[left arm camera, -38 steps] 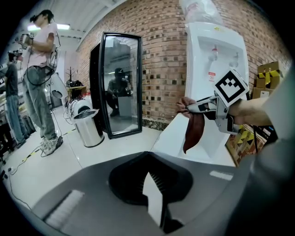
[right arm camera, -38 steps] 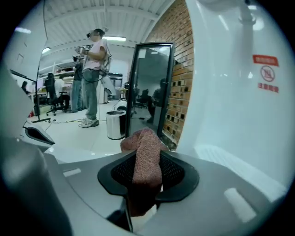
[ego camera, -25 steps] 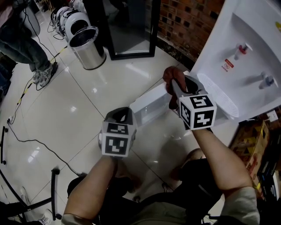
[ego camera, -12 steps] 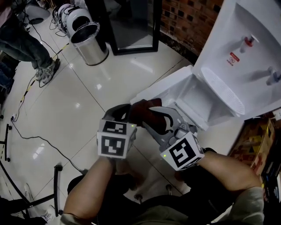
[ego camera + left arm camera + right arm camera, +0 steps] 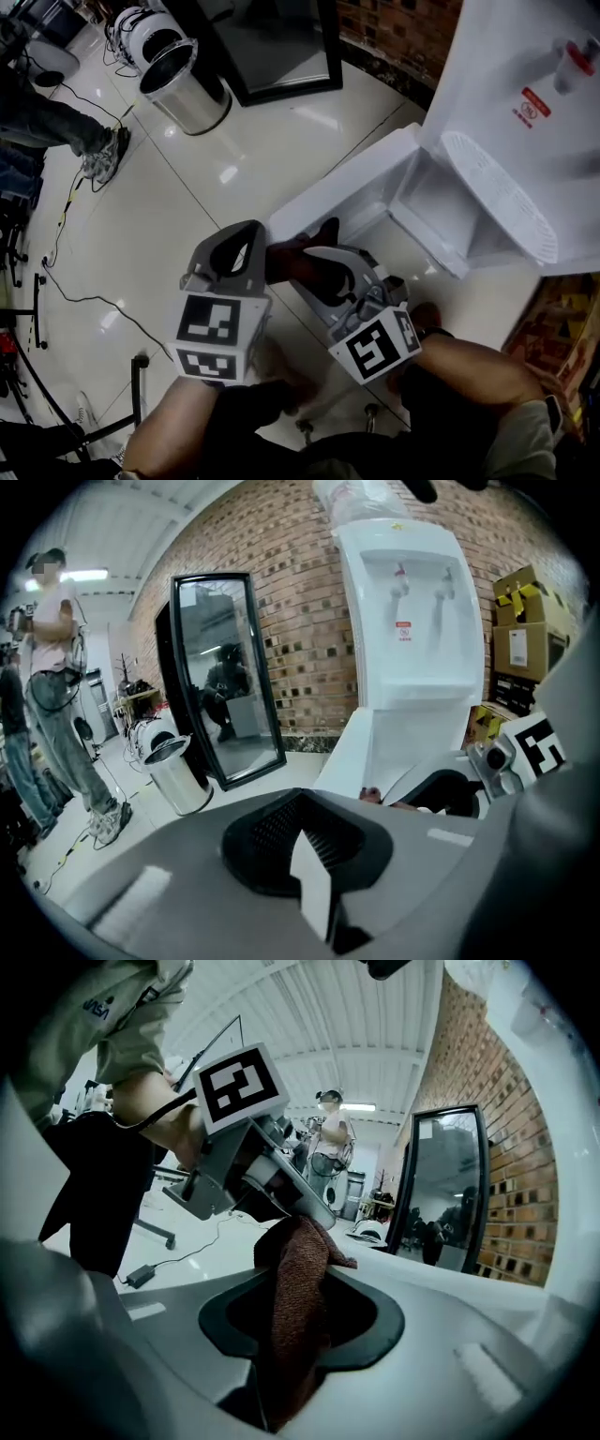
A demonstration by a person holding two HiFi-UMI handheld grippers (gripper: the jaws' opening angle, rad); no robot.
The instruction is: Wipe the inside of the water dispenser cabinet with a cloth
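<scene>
The white water dispenser (image 5: 525, 103) stands at the upper right of the head view. Its lower cabinet (image 5: 441, 211) is open and the door (image 5: 337, 192) is swung out to the left. My right gripper (image 5: 314, 262) is low in front of the door, pointing left, shut on a brown cloth (image 5: 292, 261). In the right gripper view the cloth (image 5: 298, 1326) hangs pinched between the jaws of that gripper (image 5: 302, 1269). My left gripper (image 5: 242, 242) is just left of the cloth. In the left gripper view this gripper (image 5: 311, 860) is shut with nothing in it.
A steel bin (image 5: 183, 84) and a black-framed mirror (image 5: 272, 47) stand on the far floor by the brick wall. Cables (image 5: 84, 291) run across the tiles at the left, where a person's shoe (image 5: 103, 155) shows. Cardboard boxes (image 5: 525, 639) are stacked right of the dispenser.
My right gripper has swung down and left from the dispenser's front, bringing the cloth next to the left gripper. The left gripper has risen slightly and rolled a little.
</scene>
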